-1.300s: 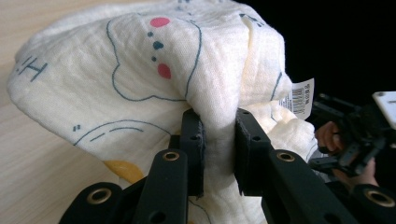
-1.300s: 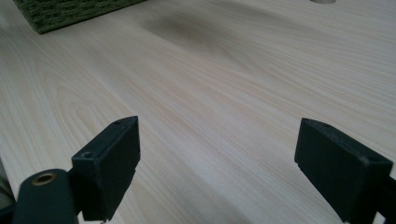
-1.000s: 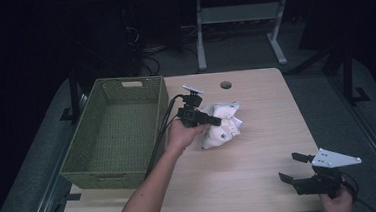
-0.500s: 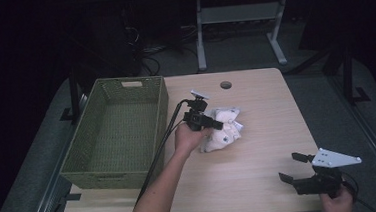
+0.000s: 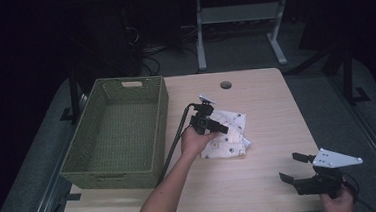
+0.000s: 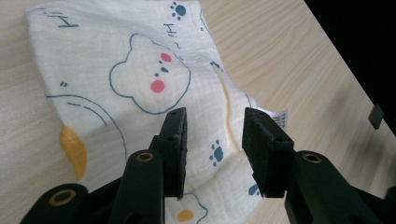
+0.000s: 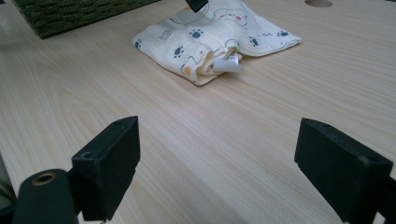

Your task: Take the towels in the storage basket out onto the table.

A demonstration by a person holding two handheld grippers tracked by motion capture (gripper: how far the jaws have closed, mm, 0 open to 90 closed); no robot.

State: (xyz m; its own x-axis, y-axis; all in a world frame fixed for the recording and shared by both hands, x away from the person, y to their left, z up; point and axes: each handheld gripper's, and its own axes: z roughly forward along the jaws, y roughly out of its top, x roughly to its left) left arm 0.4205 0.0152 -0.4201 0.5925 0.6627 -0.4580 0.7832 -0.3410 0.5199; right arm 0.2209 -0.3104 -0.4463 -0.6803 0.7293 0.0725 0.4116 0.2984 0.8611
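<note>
**Cream muslin under the left jaws, right gripper idle**

Pale wood grain runs across the table (image 5: pixel 261 181) in the high view. A folded cream cloth (image 5: pixel 231 138) printed with little figures lies near the table's middle, just right of a green woven basket (image 5: pixel 115 136) that stands along the left edge. The left gripper (image 5: pixel 222 129) sits over the cloth's left part, a hand (image 5: pixel 194 141) behind it, its cable trailing back beside the basket. The right gripper (image 5: pixel 293 168) hovers near the table's front right corner, well apart from the cloth, jaws spread.

In the left gripper view the cloth (image 6: pixel 116 70) shows a bear face, paw prints and yellow spots. The left gripper (image 6: pixel 215 140) has its jaws parted by a narrow gap above the cloth, with nothing between them; a folded edge runs beneath the gap.

In the right gripper view the right gripper (image 7: pixel 217 161) holds its jaws wide open over bare wood. Farther off lies the cloth (image 7: pixel 205 42), folded, a small label at its near end, and the basket's (image 7: pixel 70 14) wall beyond.
</note>
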